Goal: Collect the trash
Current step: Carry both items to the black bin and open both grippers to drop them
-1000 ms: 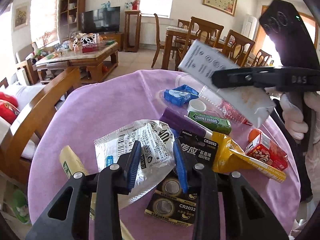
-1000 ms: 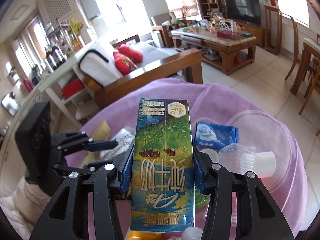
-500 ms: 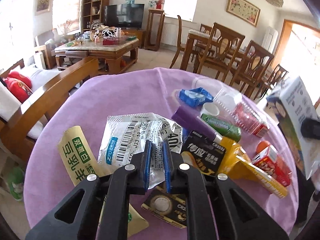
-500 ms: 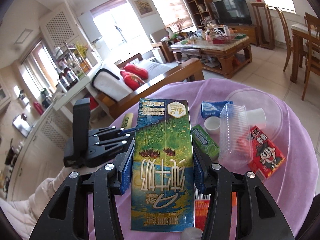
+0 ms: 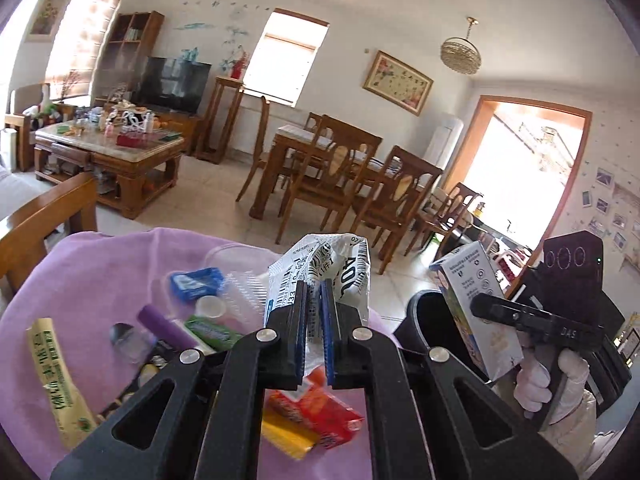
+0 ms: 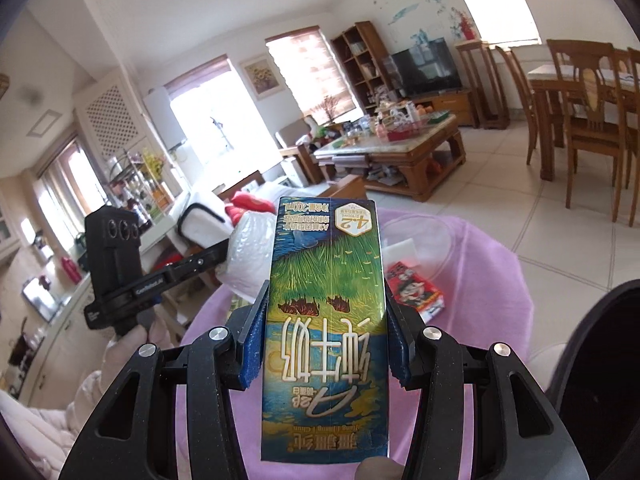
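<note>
My left gripper (image 5: 314,300) is shut on a crumpled white mailer bag (image 5: 340,264) with barcodes, its jaws closing the last bit as the bag hangs above the purple-clothed table (image 5: 100,272). The right wrist view shows the same bag (image 6: 252,260) in the left gripper (image 6: 218,254). My right gripper (image 6: 325,296) is shut on a blue-green milk carton (image 6: 326,264), held upside down. From the left wrist view, that carton (image 5: 476,304) hangs over the rim of a black bin (image 5: 420,320) beside the table.
On the cloth lie a blue tissue pack (image 5: 196,283), green gum box (image 5: 212,330), purple tube (image 5: 164,326), yellow-green wrapper (image 5: 56,376), red carton (image 5: 316,412) and clear plastic box (image 5: 244,292). The bin (image 6: 600,340) stands right of the table. Chairs and a dining table stand behind.
The left gripper closed on the white bag and lifted it off the table. The right gripper carried the carton sideways to the black bin.
</note>
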Motion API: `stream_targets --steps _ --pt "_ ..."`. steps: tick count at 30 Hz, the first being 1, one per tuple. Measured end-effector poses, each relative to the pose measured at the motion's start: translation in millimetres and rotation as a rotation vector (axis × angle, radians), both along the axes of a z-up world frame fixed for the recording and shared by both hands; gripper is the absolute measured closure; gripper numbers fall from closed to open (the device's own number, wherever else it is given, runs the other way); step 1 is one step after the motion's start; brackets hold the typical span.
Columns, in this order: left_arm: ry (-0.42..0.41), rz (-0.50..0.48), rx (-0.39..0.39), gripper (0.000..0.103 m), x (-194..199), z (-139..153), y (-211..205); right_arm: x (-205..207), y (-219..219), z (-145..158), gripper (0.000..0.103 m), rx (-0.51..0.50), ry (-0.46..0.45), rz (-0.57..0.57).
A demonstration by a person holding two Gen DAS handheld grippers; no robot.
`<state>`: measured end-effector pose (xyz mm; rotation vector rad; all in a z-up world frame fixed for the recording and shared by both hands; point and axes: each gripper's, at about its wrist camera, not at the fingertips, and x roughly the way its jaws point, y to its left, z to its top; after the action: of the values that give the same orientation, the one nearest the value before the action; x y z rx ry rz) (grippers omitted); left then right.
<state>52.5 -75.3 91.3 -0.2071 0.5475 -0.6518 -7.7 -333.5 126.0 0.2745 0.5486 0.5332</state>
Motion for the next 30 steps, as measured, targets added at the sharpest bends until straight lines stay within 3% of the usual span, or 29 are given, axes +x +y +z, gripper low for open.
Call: stream_targets --steps 5,10,14,22,30 --pt "0.009 -0.159 -0.004 0.096 -9.4 -13.0 -92.1 -31.5 -91.4 -13.3 0.053 -0.047 0.008 -0.211" --pt "0.078 -0.316 -0.020 0.096 -13.8 -48.6 -185.3 -55.5 -169.8 -62.3 0.053 -0.122 0.107 -0.406" --pt "0.124 -0.415 -0.005 0.096 -11.6 -73.5 -249.7 -62.6 -209.2 -107.9 0.053 -0.154 0.182 -0.486" --pt "0.211 -0.469 0.115 0.096 8.1 -122.0 -307.1 -64.6 -235.3 -165.9 0.053 -0.152 0.274 -0.525" --pt "0.265 -0.460 0.236 0.094 7.1 -141.9 -306.6 -65.4 -222.8 -176.8 0.052 -0.224 0.269 -0.513"
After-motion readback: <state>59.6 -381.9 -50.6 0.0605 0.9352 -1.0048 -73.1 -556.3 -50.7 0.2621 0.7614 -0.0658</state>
